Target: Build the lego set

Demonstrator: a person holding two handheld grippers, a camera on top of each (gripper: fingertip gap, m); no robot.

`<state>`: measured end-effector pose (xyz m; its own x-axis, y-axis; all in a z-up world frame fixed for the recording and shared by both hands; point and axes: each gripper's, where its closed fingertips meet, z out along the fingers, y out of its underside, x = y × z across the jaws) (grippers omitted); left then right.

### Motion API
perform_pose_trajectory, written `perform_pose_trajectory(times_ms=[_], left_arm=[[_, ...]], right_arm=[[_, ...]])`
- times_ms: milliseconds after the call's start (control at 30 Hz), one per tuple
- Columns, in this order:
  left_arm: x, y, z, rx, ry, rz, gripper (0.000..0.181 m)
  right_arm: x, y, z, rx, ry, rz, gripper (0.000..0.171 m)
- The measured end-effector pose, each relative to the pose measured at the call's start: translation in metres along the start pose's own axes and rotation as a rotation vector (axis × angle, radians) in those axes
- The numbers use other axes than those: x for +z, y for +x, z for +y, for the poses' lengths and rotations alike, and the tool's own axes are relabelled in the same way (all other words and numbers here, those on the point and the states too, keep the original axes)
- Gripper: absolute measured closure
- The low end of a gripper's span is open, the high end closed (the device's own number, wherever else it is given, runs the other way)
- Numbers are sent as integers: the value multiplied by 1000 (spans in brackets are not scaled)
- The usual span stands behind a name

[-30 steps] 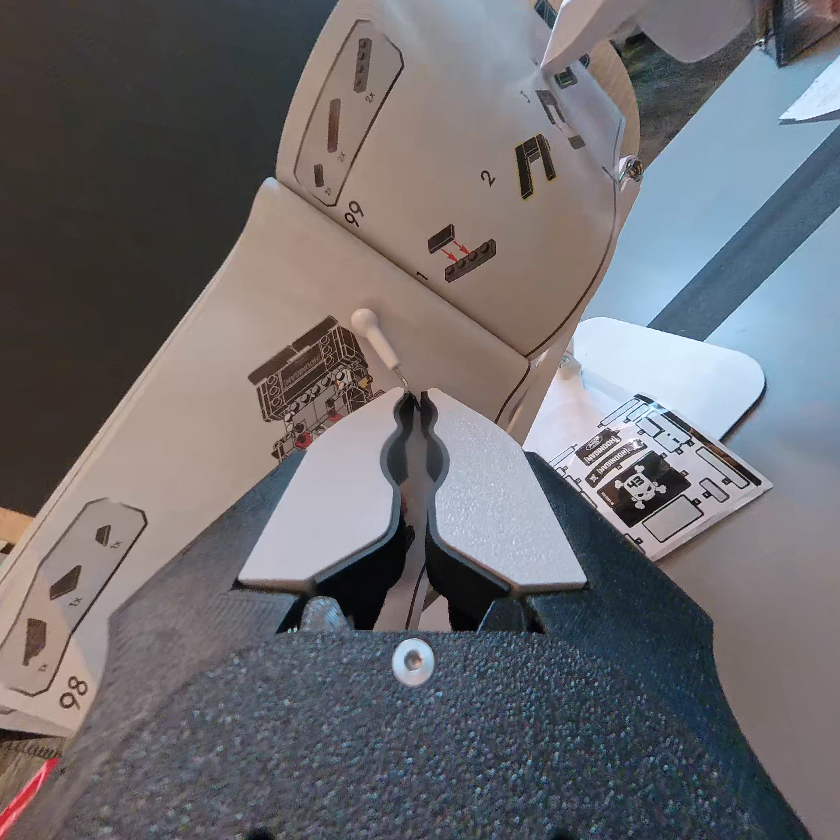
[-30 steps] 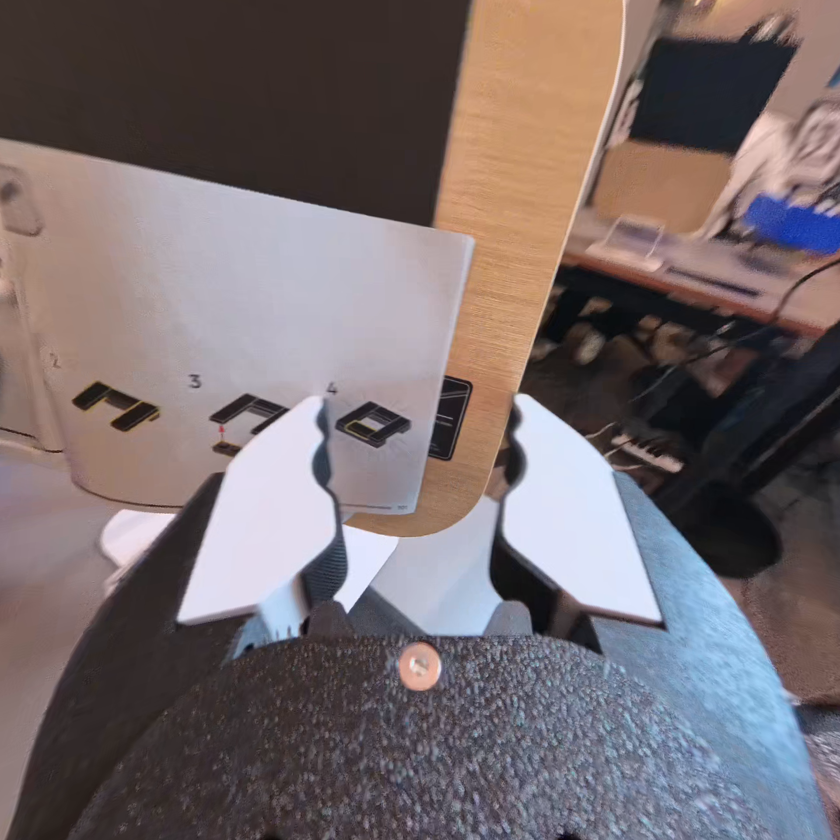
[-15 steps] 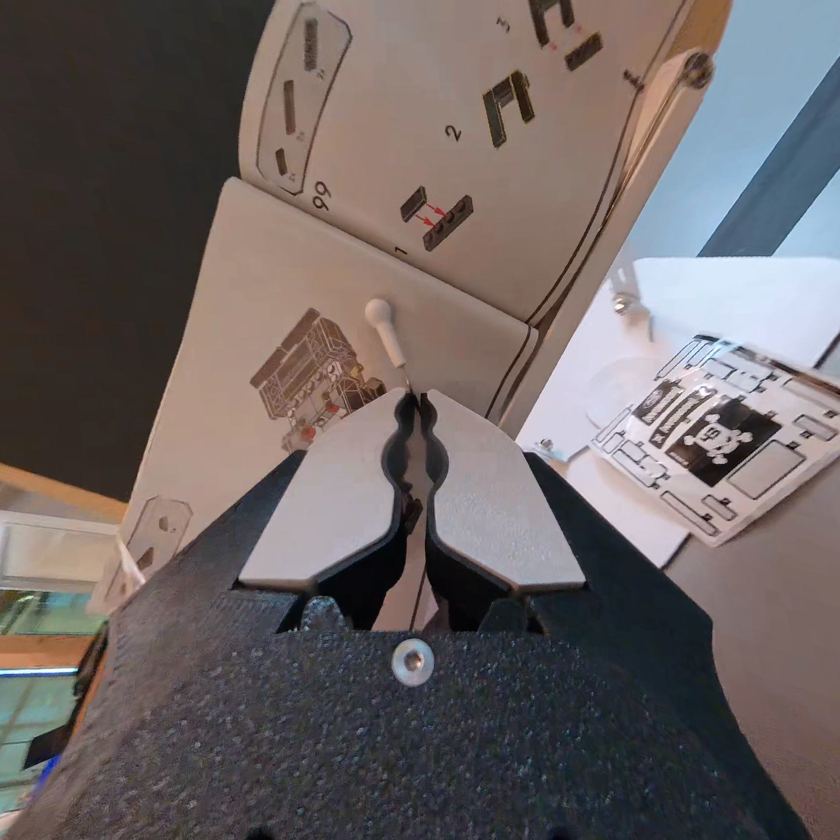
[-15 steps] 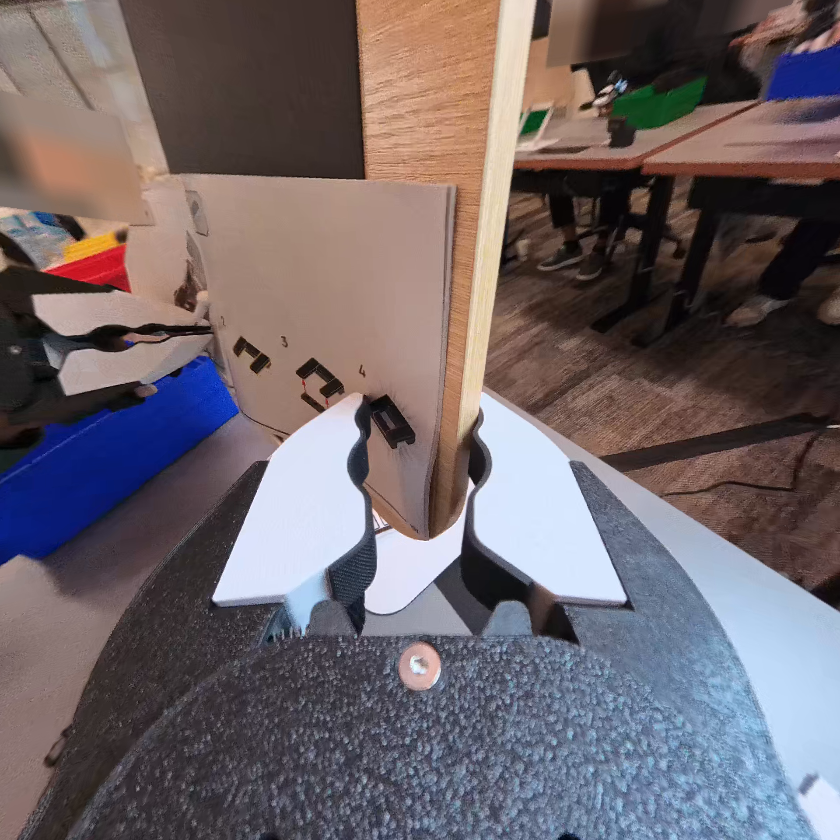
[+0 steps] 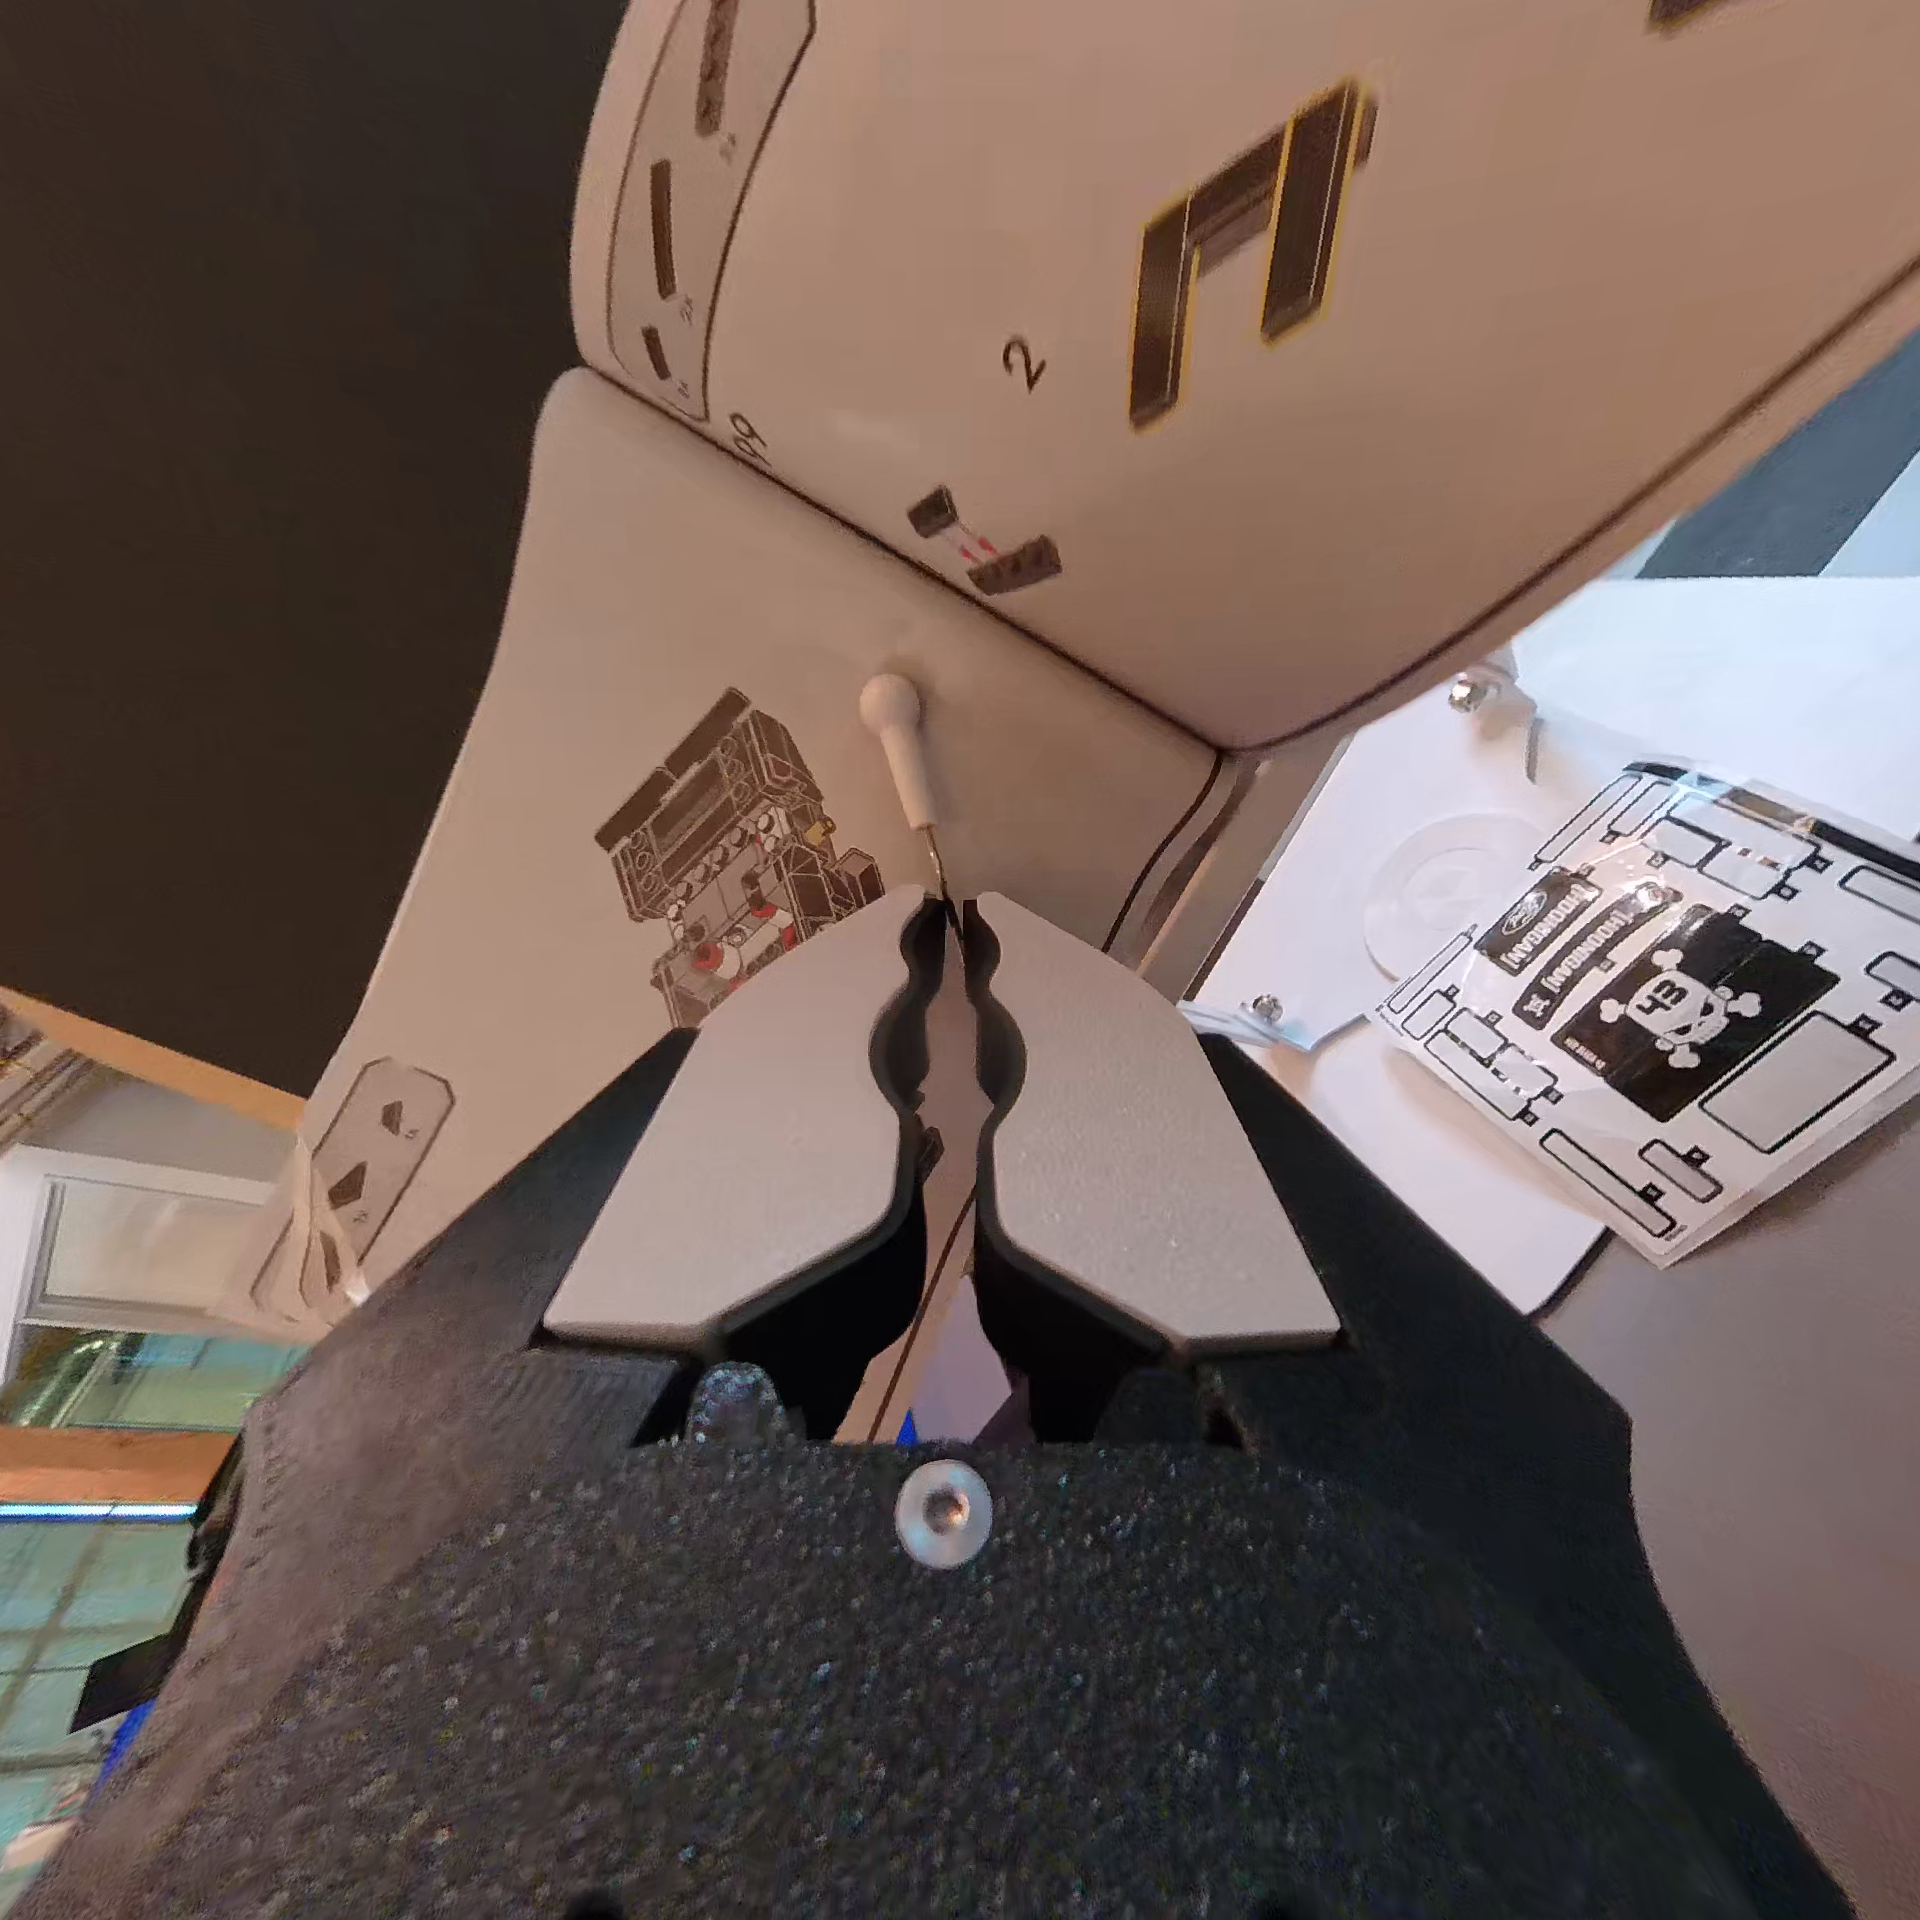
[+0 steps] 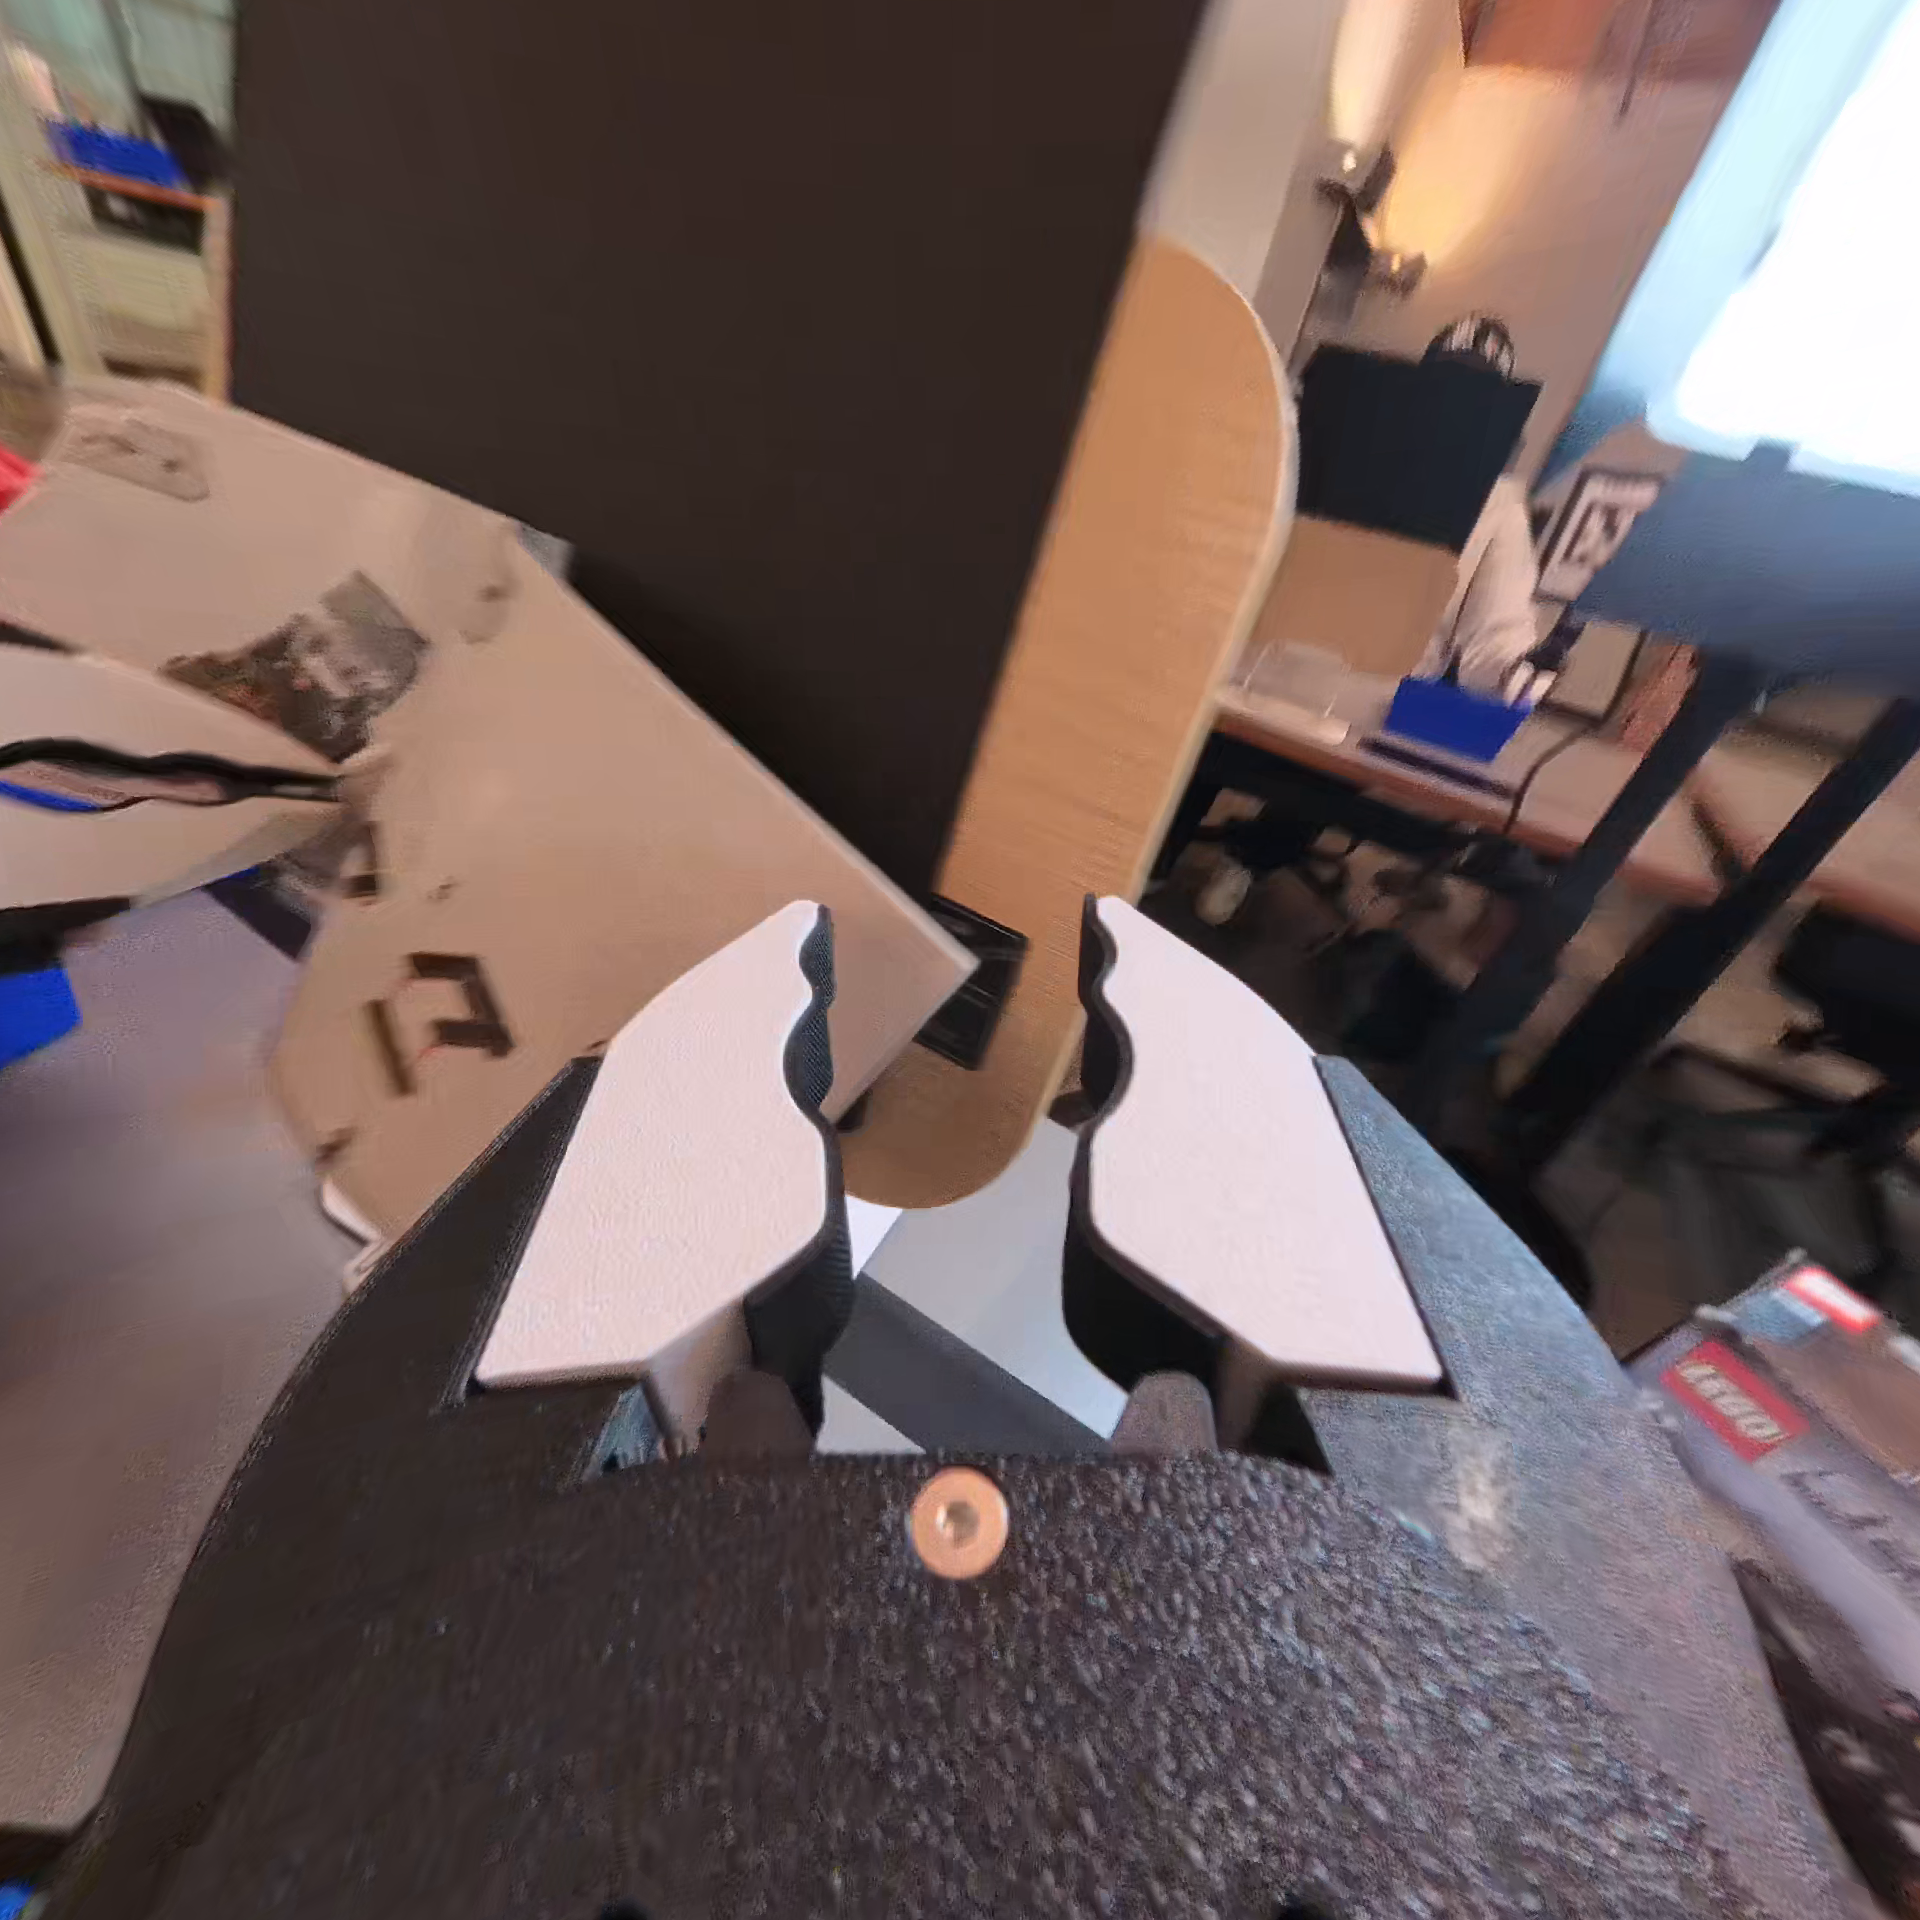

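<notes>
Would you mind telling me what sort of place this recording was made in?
Probably a shared office or lab: long desks on black legs, a wood-edged dark desk divider, and a blue bin on a far desk.

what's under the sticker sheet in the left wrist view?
The sticker sheet lies partly on a white plate with screws, its near corner overhanging onto the grey table. Whatever lies beneath the sheet itself is covered.

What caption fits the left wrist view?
Left gripper shut on instruction booklet page edge, sticker sheet lying beyond.
</notes>
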<state>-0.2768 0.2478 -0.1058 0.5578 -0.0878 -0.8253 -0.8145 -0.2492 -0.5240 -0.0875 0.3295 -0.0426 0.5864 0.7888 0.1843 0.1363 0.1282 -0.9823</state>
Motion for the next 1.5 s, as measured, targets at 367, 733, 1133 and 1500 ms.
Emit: perform_pose_trajectory(times_ms=[367,733,1133,1500], left_arm=[[-17,6,-25,-50,81,18,178],[-7,-10,-13,-126,1,-48,155],[15,4,-7,-15,-46,-12,180],[8,42,-31,373,80,-21,180]], right_arm=[[-20,-76,12,190,-90,-232,100],[4,-33,20,273,-107,-368,170],[43,-9,24,81,-184,-276,170],[48,-2,30,138,-165,-232,170]])
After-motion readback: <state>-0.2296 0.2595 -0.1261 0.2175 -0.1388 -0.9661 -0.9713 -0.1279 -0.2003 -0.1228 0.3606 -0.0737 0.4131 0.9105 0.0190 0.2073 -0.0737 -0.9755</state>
